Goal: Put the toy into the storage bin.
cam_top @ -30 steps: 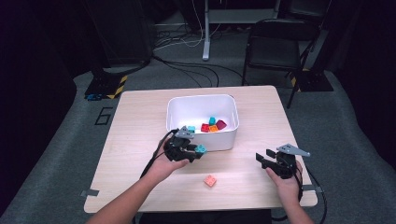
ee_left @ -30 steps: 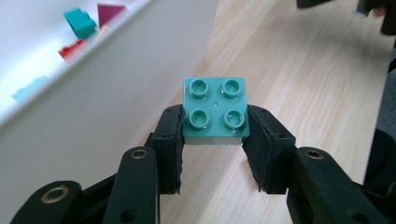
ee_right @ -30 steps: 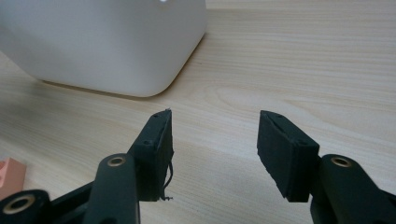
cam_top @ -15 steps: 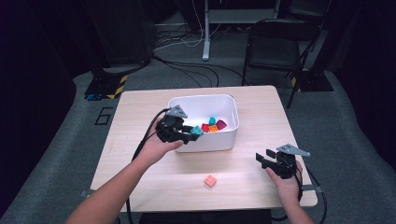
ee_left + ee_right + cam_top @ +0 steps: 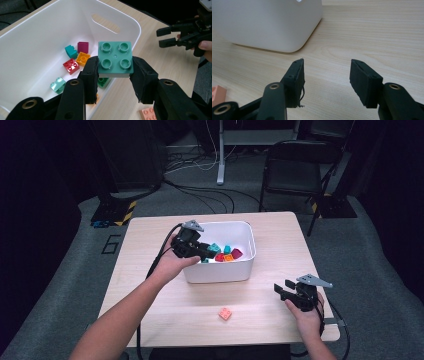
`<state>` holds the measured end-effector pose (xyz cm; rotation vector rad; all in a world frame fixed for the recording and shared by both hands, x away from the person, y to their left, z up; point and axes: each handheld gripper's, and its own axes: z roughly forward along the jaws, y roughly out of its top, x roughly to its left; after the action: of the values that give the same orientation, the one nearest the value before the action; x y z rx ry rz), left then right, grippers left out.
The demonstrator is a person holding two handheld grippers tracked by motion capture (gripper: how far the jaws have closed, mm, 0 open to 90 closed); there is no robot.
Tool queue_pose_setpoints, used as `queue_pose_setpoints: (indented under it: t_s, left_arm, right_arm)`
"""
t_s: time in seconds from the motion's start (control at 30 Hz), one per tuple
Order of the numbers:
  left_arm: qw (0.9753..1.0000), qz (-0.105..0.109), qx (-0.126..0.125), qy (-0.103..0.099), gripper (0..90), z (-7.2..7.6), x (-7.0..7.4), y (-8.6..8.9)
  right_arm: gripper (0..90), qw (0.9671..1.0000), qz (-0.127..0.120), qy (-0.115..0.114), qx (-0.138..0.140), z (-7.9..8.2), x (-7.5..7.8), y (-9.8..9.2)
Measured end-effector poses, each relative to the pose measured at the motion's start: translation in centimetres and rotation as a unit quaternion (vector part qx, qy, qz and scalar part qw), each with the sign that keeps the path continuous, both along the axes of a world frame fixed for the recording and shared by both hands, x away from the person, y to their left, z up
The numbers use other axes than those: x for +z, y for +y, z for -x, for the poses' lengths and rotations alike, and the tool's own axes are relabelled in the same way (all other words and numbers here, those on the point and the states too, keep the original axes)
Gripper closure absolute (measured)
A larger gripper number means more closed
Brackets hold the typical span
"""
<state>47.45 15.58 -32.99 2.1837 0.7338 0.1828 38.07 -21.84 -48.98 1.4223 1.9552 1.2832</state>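
My left gripper is shut on a teal four-stud brick, held over the near rim of the white bin. In the high view that gripper hangs above the left part of the bin, brick at its tip. Inside the bin lie several bricks: red, orange, magenta and teal. My right gripper stands open and empty above the bare table, at the front right in the high view. A salmon brick lies on the table near the front edge.
The wooden table has open room left of and in front of the bin. The salmon brick is at the left edge of the right gripper view. A black chair and cables lie on the floor beyond the table.
My left gripper has carried the teal brick up from the table in front of the bin to above the bin's left part. The right gripper has stayed where it was.
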Motion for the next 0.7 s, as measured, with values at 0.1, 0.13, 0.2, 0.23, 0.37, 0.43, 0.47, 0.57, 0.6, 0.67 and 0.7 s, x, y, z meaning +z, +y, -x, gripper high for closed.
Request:
queue_pose_setpoints:
  t_s: [0.1,0.13,0.2,0.23,0.37,0.43,0.47,0.57,0.6,0.67,0.7]
  left_arm:
    - [1.0000,-0.004,0.001,0.000,58.8,-0.5,0.1,-0.2]
    - [1.0000,-0.005,0.004,0.000,58.8,-0.8,0.2,-0.3]
    - [0.9999,-0.004,0.011,0.001,58.7,-1.6,0.2,-0.4]
    - [0.9999,-0.004,0.011,0.001,58.7,-1.6,0.2,-0.4]
    - [0.9997,-0.008,0.021,-0.002,58.7,-2.7,0.2,-0.5]
    - [0.9996,-0.006,0.027,-0.005,58.7,-3.2,0.1,-0.6]
    - [0.9994,-0.007,0.032,-0.006,58.7,-3.7,0.1,-0.6]
    - [0.9993,-0.006,0.036,-0.007,58.7,-4.5,-0.2,-0.8]
    - [0.9993,-0.006,0.035,-0.007,58.7,-4.7,-0.3,-0.9]
    - [0.9993,-0.007,0.035,-0.006,58.8,-5.2,-0.6,-1.2]
    - [0.9993,-0.007,0.035,-0.006,58.7,-5.2,-0.6,-1.2]
  right_arm:
    - [45.0,1.0000,0.000,0.000,0.000,0.0,0.0,0.0]
    - [45.0,1.0000,0.000,0.000,0.000,0.0,0.0,0.0]
    - [45.0,1.0000,-0.001,0.000,0.000,0.0,0.0,0.0]
    - [45.0,1.0000,-0.001,0.000,0.000,0.0,0.0,0.0]
    - [45.0,1.0000,0.000,0.000,0.000,0.0,0.0,0.0]
    - [45.0,1.0000,-0.002,0.000,0.001,0.0,0.0,0.1]
    - [45.0,1.0000,-0.001,0.000,0.001,0.0,0.0,0.0]
    - [45.0,1.0000,-0.002,0.000,0.001,0.0,0.0,0.0]
    - [45.0,1.0000,-0.002,0.000,0.001,-0.1,0.0,0.0]
    - [45.0,1.0000,-0.002,0.000,0.002,-0.1,0.0,0.1]
    - [45.0,1.0000,-0.002,0.000,0.002,-0.1,0.0,0.1]
